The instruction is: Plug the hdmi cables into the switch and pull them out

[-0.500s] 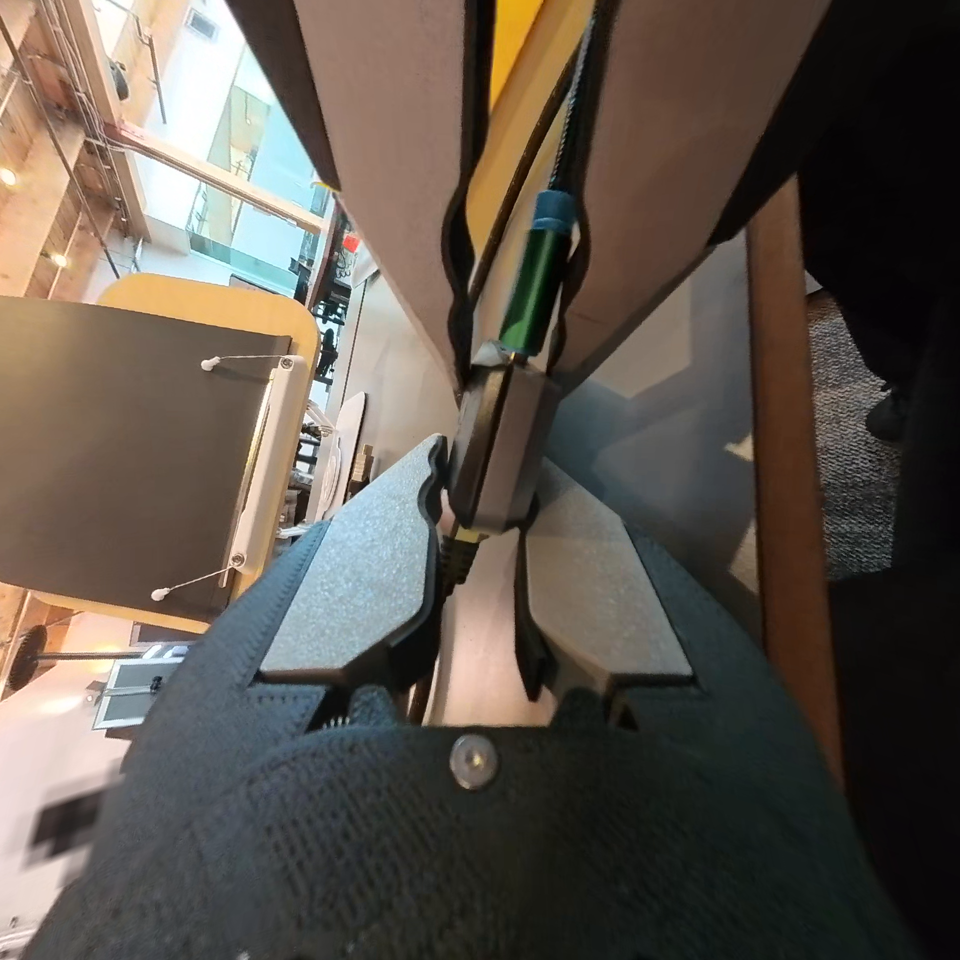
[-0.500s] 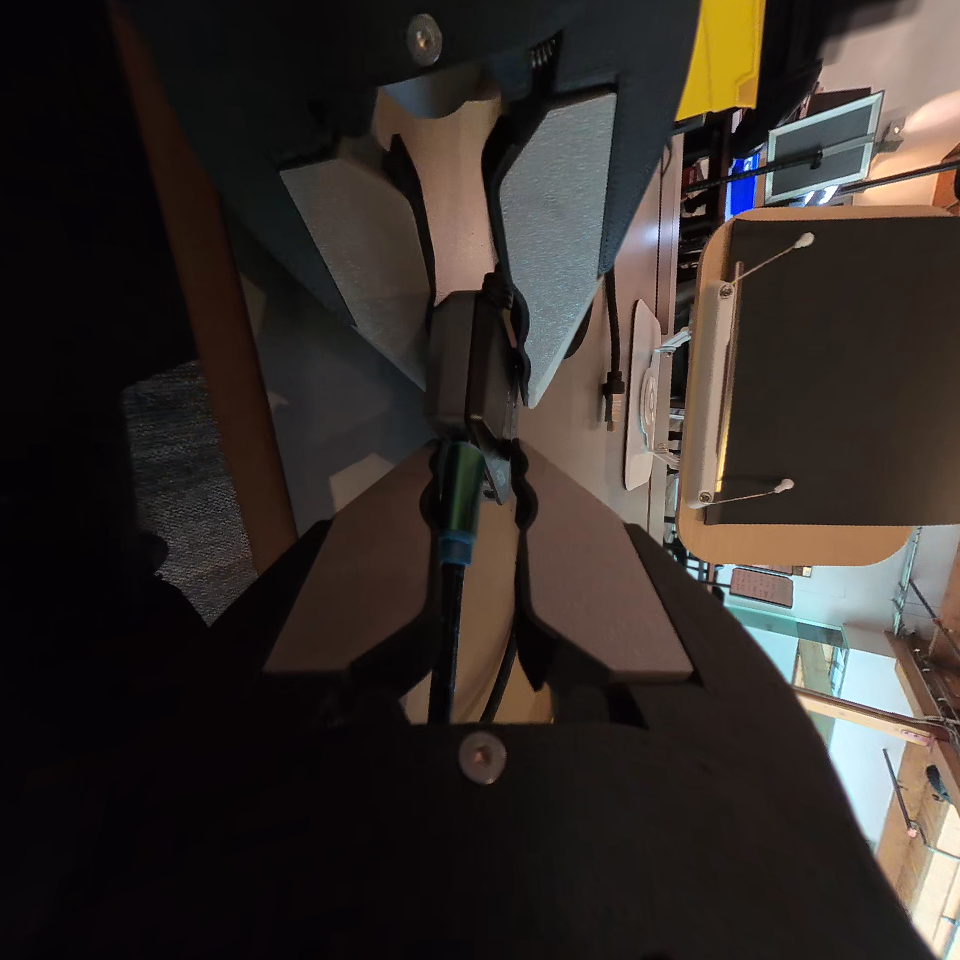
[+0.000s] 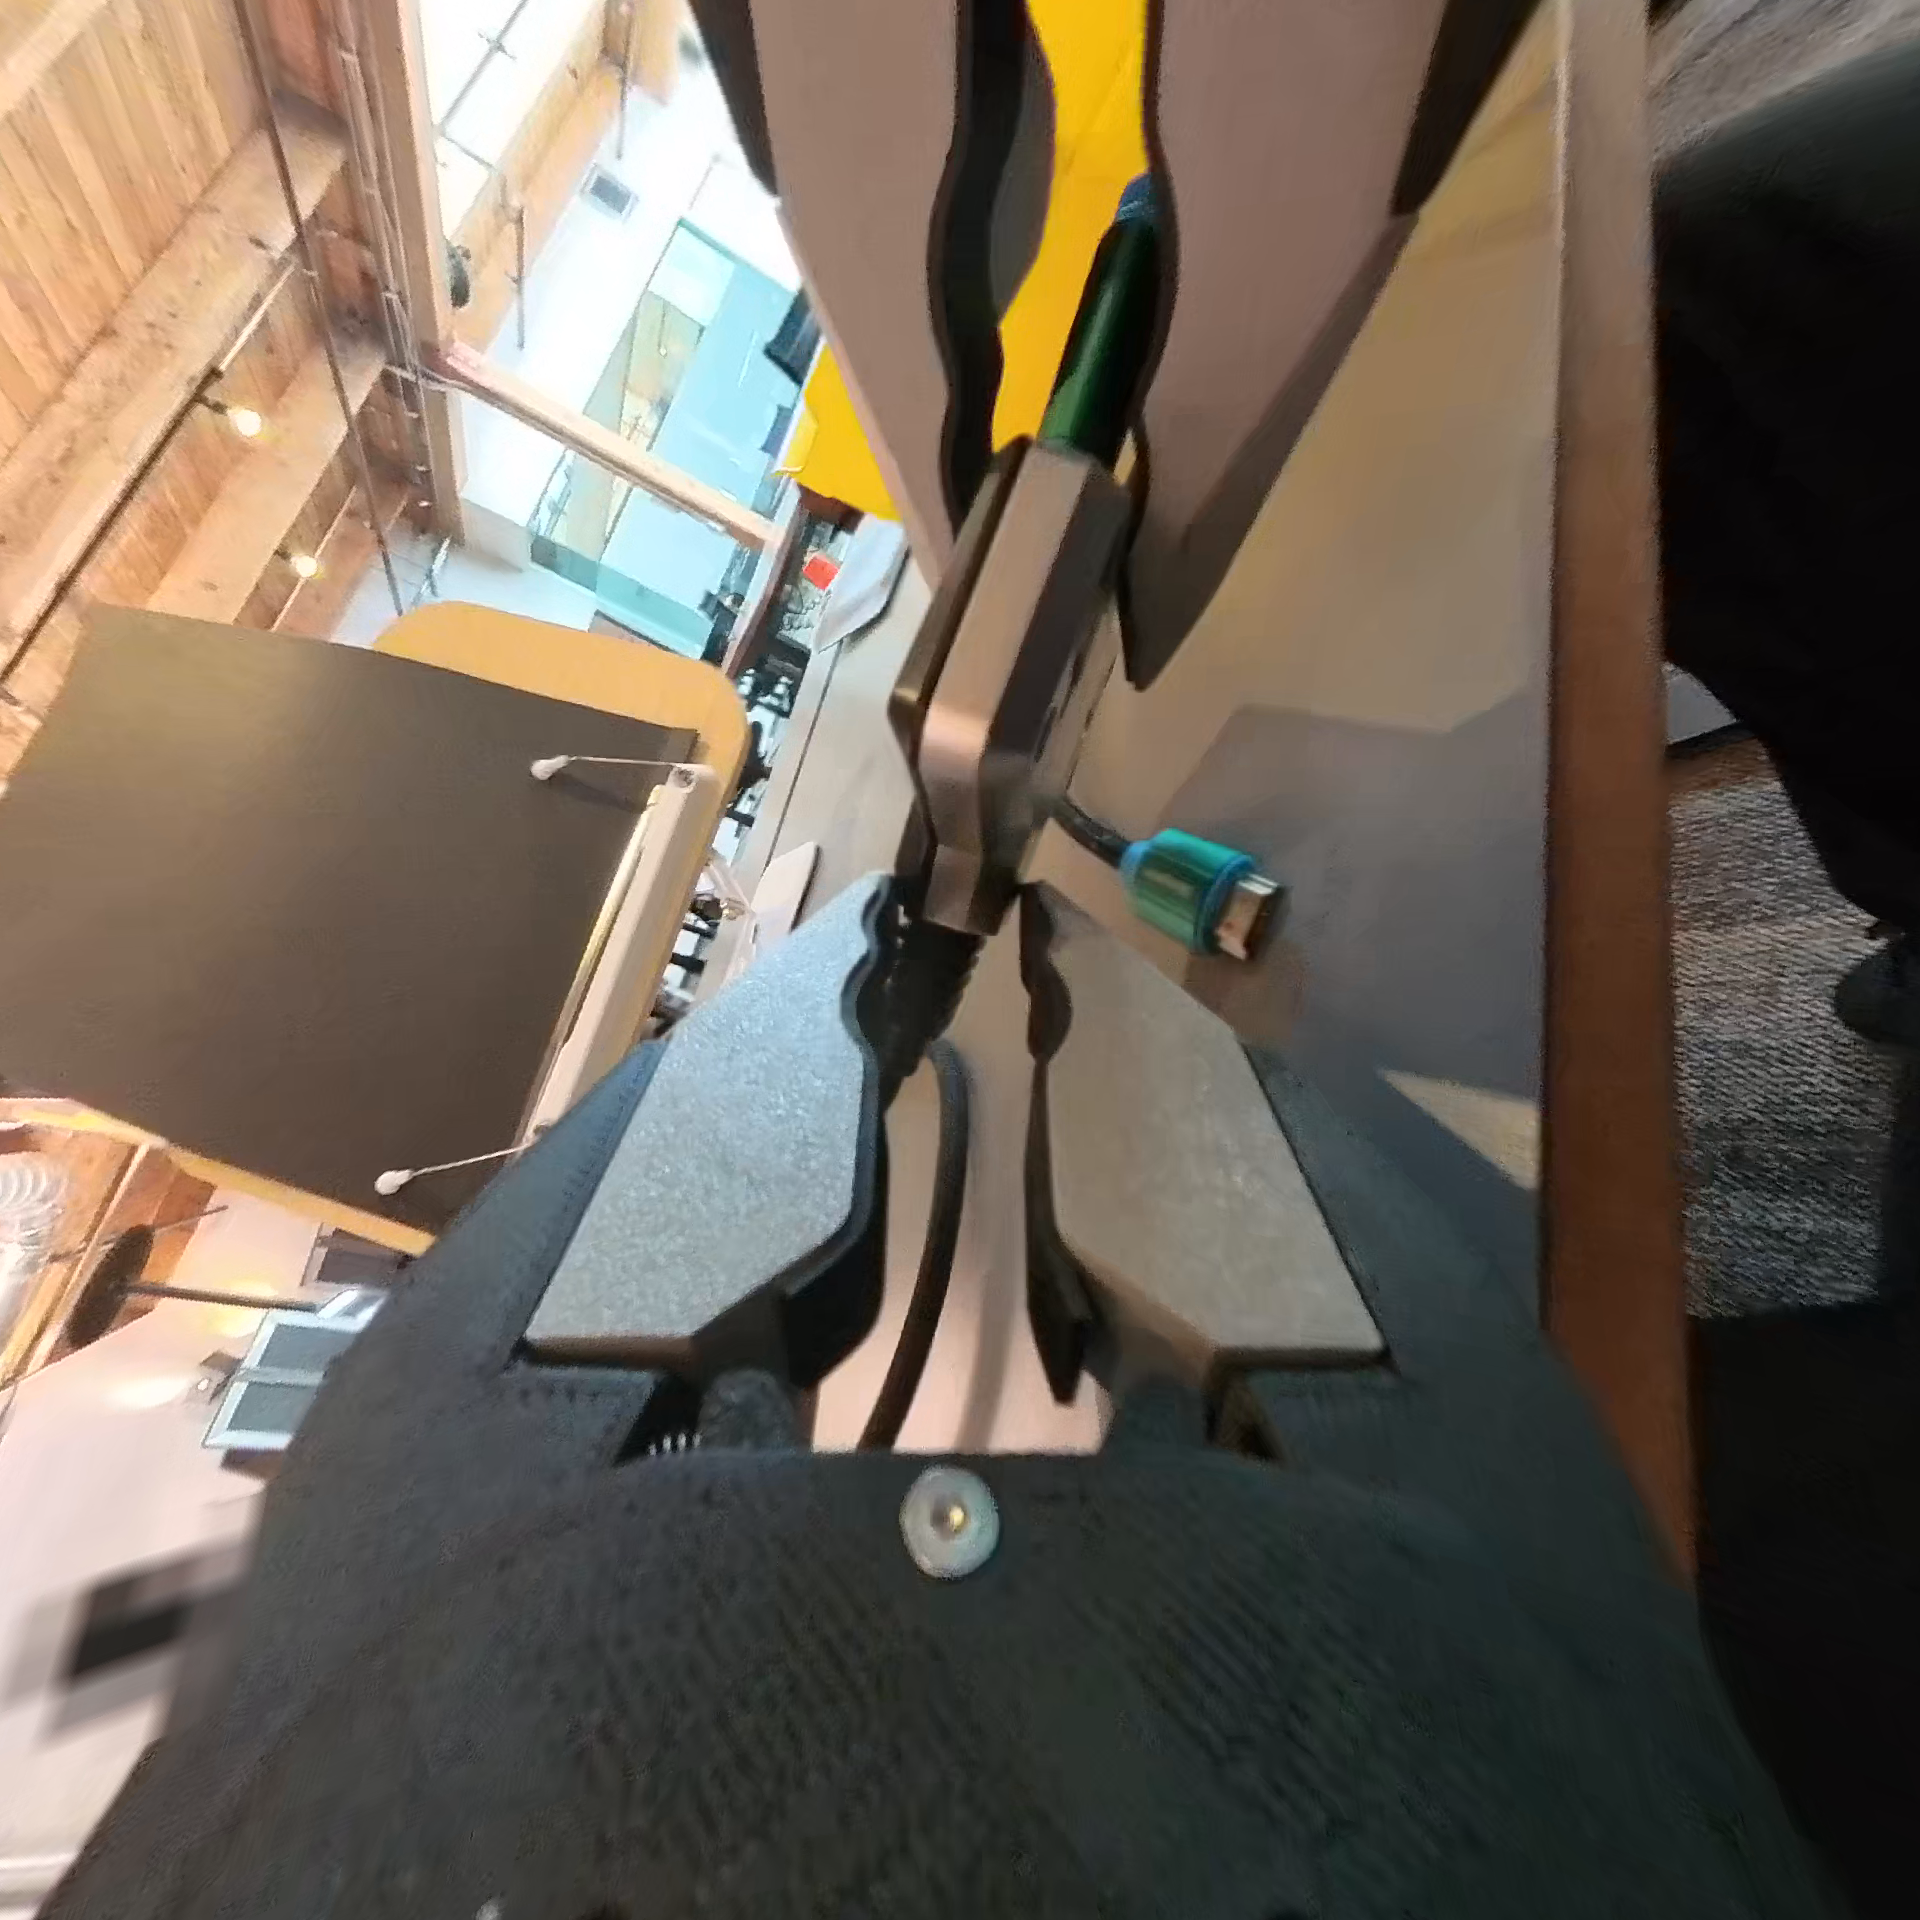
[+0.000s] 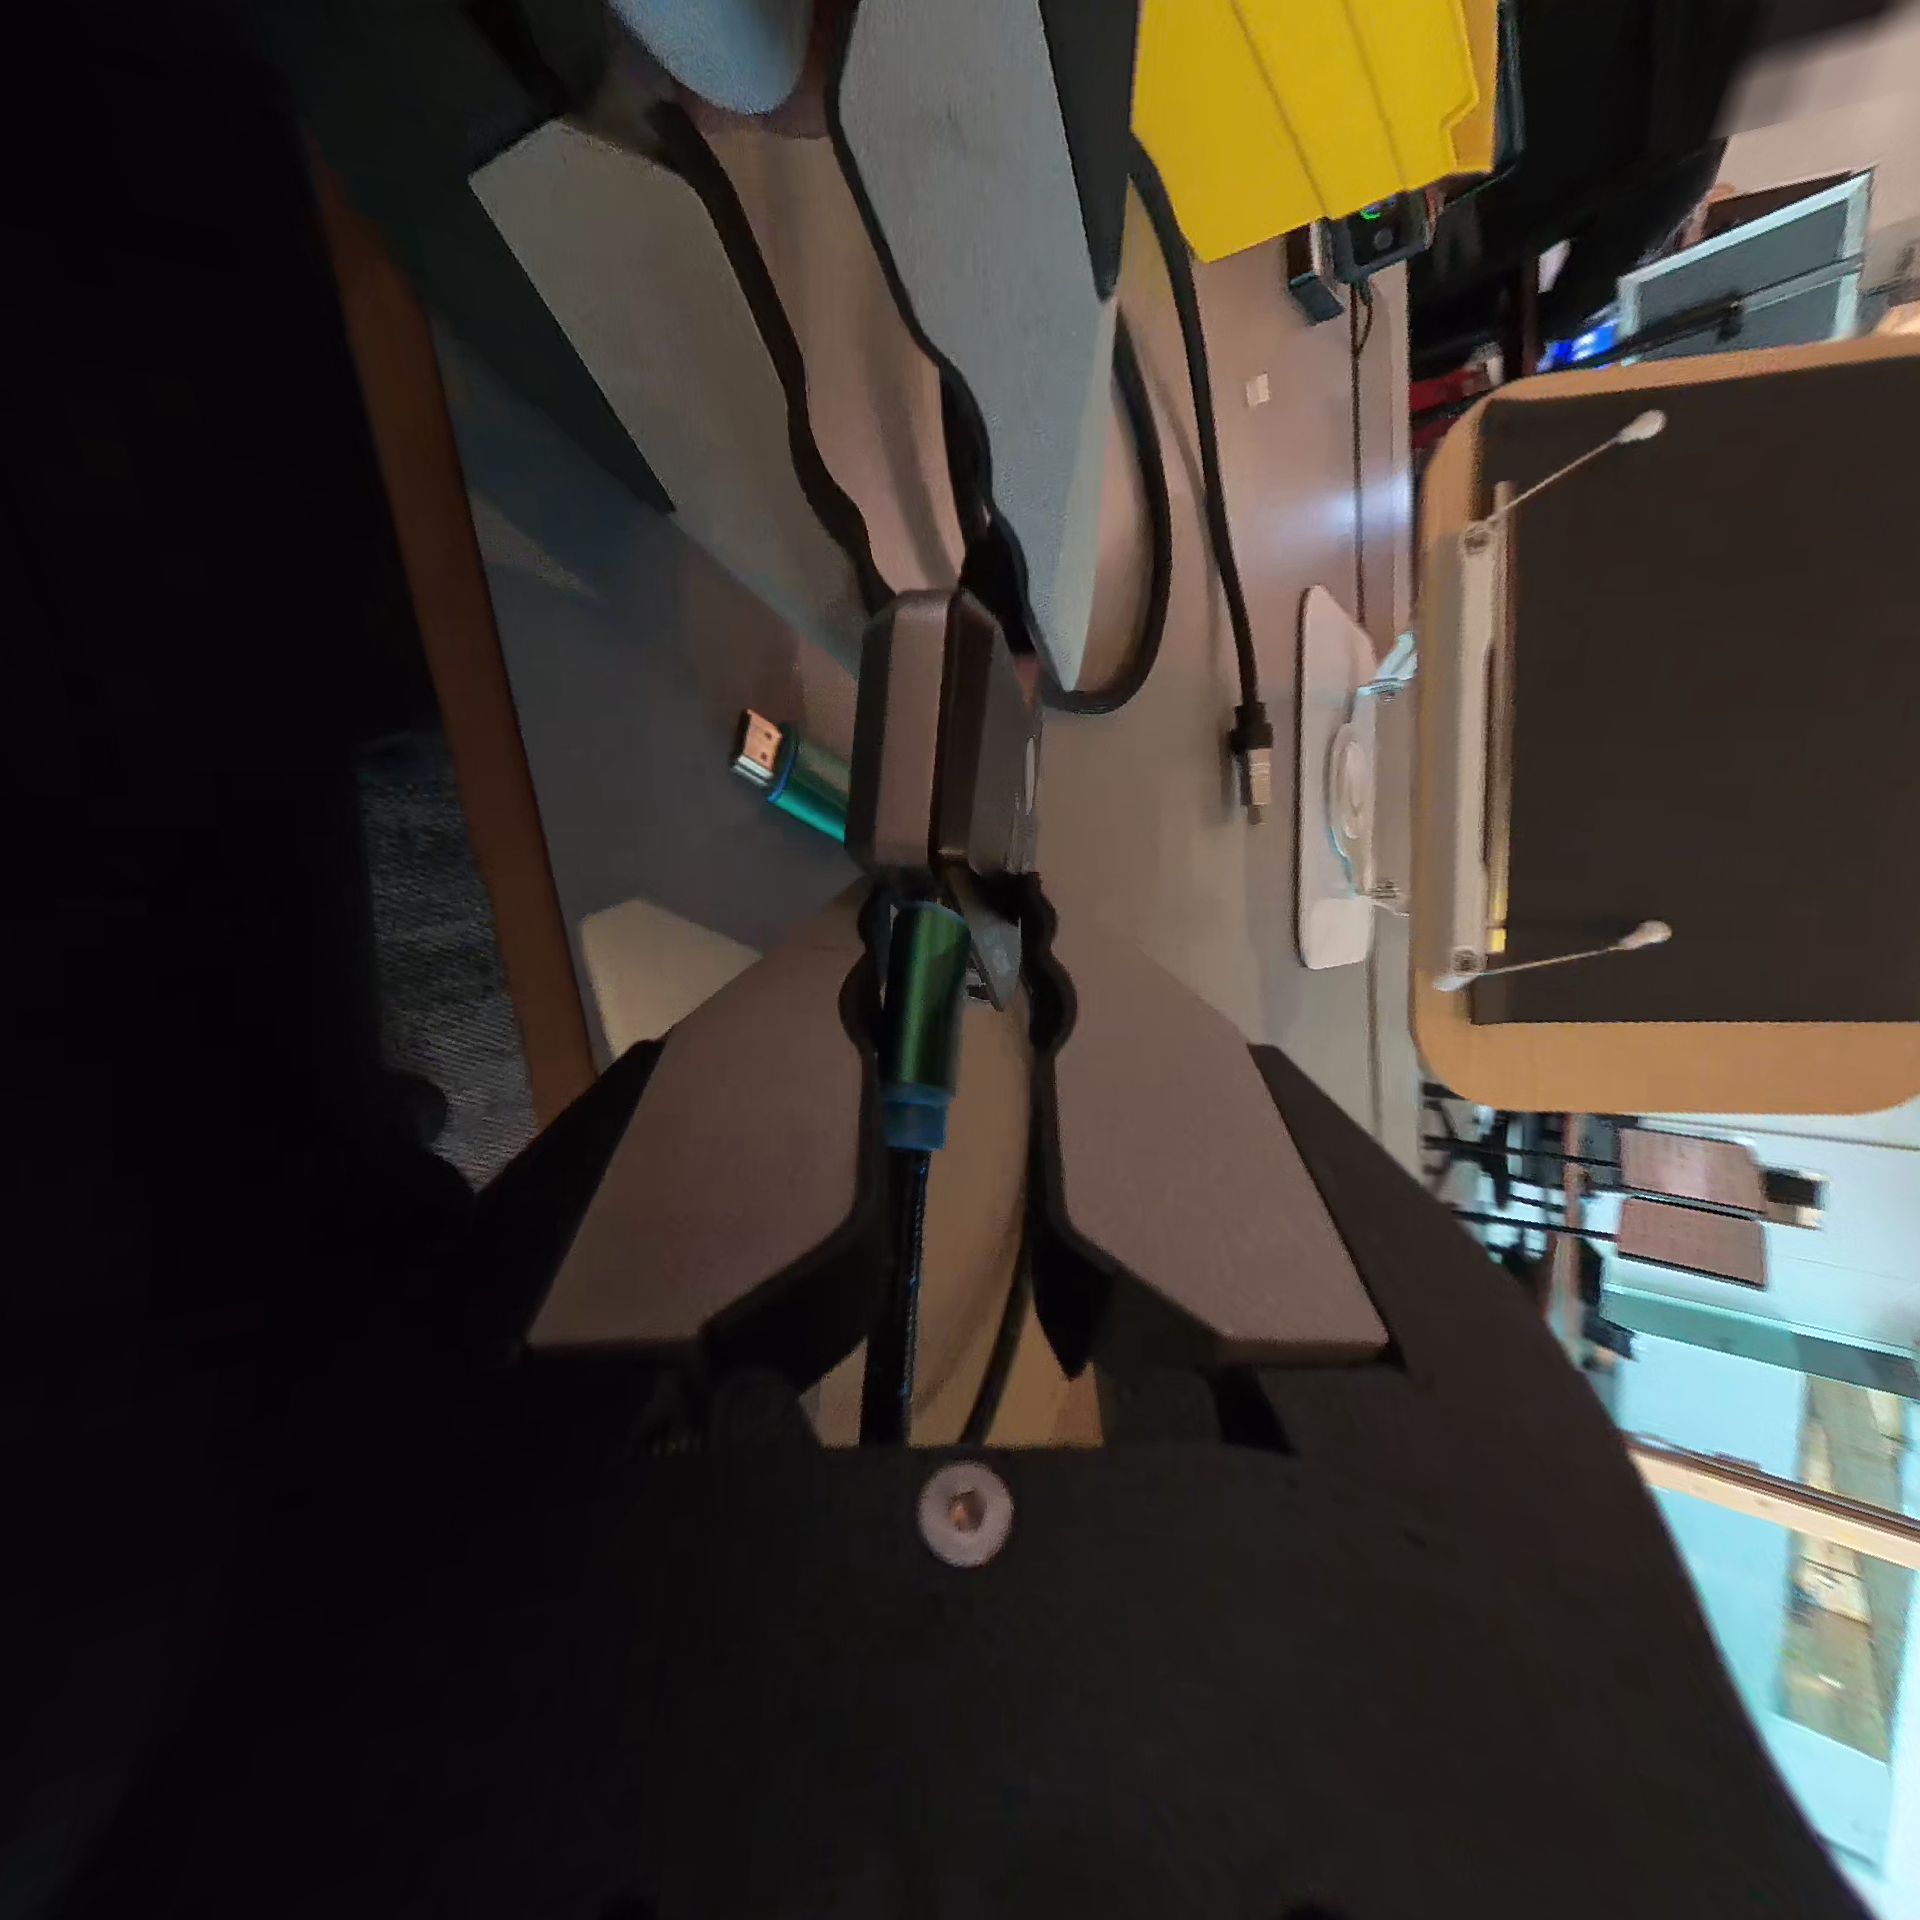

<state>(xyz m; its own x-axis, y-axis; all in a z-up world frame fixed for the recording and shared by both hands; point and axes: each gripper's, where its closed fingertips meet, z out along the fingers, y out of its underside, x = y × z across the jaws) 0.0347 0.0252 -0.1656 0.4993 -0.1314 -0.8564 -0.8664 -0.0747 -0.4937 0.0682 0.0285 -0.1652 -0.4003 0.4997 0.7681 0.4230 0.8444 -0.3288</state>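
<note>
Switch (image 3: 1013, 665), flat grey metal box with rounded corners: being held off the pale tabletop (image 3: 1351, 748) between the two tools. Left hand-held gripper (image 3: 961, 914): clenching the near end of the switch, where a black cable (image 3: 925, 1226) is running back between its fingers. Right hand-held gripper (image 4: 951, 935): closing on the green metal HDMI plug with a blue collar (image 4: 920, 997), which is sitting at a port on the facing end of the switch; whether it is fully seated cannot be told. Second HDMI plug, teal-green with a bare metal tip (image 3: 1205, 904): lying loose on the tabletop just beside the switch, unplugged.

Step, as judged: insertion or withdrawal of the green plug is under way. Next move is calling for a straight push or pull along the plug's axis while the left tool is bracing the switch, avoiding any sideways twist at the port.
</note>
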